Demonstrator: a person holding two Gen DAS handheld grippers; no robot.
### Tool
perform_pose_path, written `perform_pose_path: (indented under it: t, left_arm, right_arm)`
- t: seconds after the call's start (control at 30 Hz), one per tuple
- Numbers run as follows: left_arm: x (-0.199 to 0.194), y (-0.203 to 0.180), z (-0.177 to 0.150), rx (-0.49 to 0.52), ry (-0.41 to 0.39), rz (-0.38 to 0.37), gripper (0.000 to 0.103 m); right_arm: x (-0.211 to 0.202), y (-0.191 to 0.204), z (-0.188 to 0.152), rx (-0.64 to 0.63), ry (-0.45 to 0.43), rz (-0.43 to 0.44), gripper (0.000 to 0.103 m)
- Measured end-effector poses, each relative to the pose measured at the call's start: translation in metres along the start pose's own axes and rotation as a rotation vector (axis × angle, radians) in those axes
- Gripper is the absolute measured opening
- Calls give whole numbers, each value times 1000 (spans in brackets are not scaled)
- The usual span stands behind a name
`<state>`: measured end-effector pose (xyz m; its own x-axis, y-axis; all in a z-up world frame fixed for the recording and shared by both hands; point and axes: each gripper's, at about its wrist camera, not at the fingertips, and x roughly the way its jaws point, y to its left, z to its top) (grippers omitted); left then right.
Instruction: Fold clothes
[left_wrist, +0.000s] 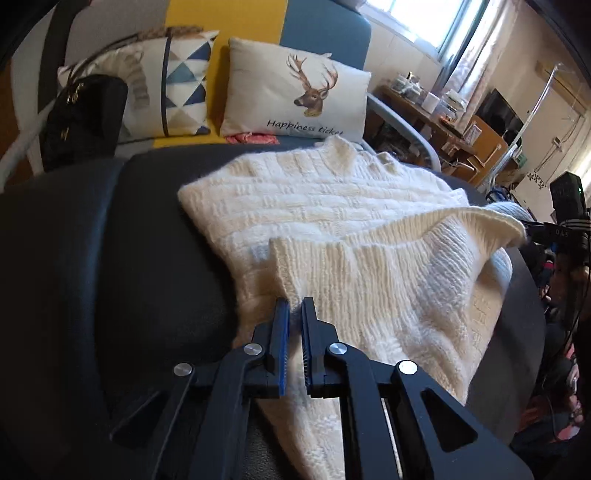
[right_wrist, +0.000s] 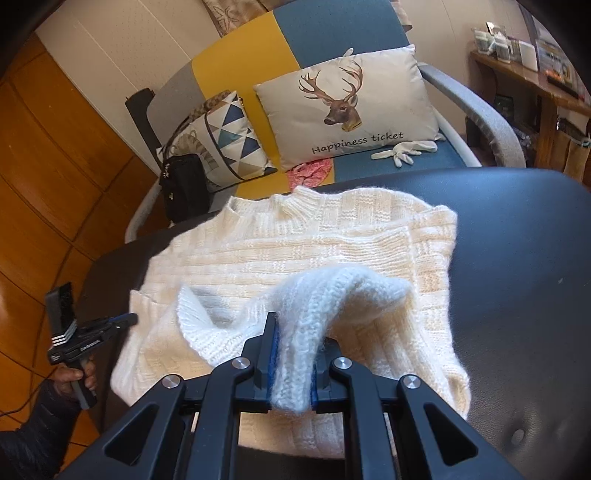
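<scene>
A cream knit sweater (left_wrist: 332, 206) (right_wrist: 314, 251) lies spread on a black padded surface (left_wrist: 110, 240), neck toward the sofa. Its ribbed hem (left_wrist: 388, 254) is lifted off the body and spans between the two grippers. My left gripper (left_wrist: 295, 306) is at the hem's left corner, jaws nearly together with knit between them. In the right wrist view it shows at the sweater's left edge (right_wrist: 127, 318), held by a hand (right_wrist: 70, 376). My right gripper (right_wrist: 295, 332) is shut on a thick bunch of hem that drapes over its fingers. In the left wrist view, the right gripper (left_wrist: 535, 227) shows at the far right.
Behind the black surface (right_wrist: 517, 258) is a yellow and blue sofa with a deer pillow (left_wrist: 295, 92), a triangle-pattern pillow (left_wrist: 173, 85), a black handbag (left_wrist: 81, 114), a pink cloth (right_wrist: 308, 171) and a white glove (right_wrist: 406, 149). A cluttered wooden desk (left_wrist: 443, 114) stands on the right.
</scene>
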<state>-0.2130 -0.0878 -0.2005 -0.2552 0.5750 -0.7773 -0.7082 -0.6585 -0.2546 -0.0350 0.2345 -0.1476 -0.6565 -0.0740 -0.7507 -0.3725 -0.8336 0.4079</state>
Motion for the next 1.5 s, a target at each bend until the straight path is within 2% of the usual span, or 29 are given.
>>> perform_pose_path:
  t: [0.1, 0.2, 0.33, 0.47, 0.57, 0.63, 0.7, 0.77, 0.87, 0.93, 1.03, 1.1, 1.17, 1.43, 1.47, 1.5]
  left_arm:
    - [-15, -2, -6, -36, -78, -5, 3]
    - [-47, -1, -4, -83, -184, -17, 3]
    - [-90, -2, 21, -78, -310, -28, 3]
    - [-89, 4, 60, -49, -346, 1, 3]
    - [-44, 19, 87, -72, -250, 22, 3]
    - [-9, 34, 97, -118, -186, 63, 5]
    - [29, 49, 99, -165, -91, 69, 5]
    - [50, 63, 93, -214, -59, 95, 6]
    - [53, 78, 79, -274, -57, 50, 8]
    - [42, 83, 69, -312, -78, 25, 8]
    - [21, 84, 49, -346, -107, 11, 8]
    - [7, 83, 29, -370, -116, -7, 8]
    - [-1, 81, 12, -374, -100, 4, 9]
    - [-8, 72, -45, -403, -1, 18, 9]
    - [-9, 69, -49, -399, 7, 20, 9]
    - [-10, 66, -51, -393, 13, 23, 9]
  right_arm:
    - [-2, 5, 0, -20, -22, -38, 11]
    - [-17, 11, 3, -31, -78, -40, 11]
    - [-40, 23, 18, -64, -144, -10, 11]
    - [-44, 21, 49, -41, -189, 26, 11]
    - [-15, -6, 75, 77, -140, 54, 12]
    - [15, -38, 85, 227, -86, 131, 20]
    - [37, -65, 83, 328, -61, 149, 25]
    - [51, -86, 76, 403, -52, 141, 25]
    - [43, -98, 60, 406, -78, 184, 25]
    - [26, -98, 50, 352, -107, 154, 25]
    - [6, -91, 34, 188, -86, -81, 26]
    - [0, -86, 21, 82, -49, -184, 27]
    - [-3, -90, 11, 64, -12, -149, 27]
    - [10, -80, 3, -42, 150, -177, 25]
    - [12, -77, 3, -58, 172, -183, 14]
    - [11, -71, 2, -96, 178, -221, 8]
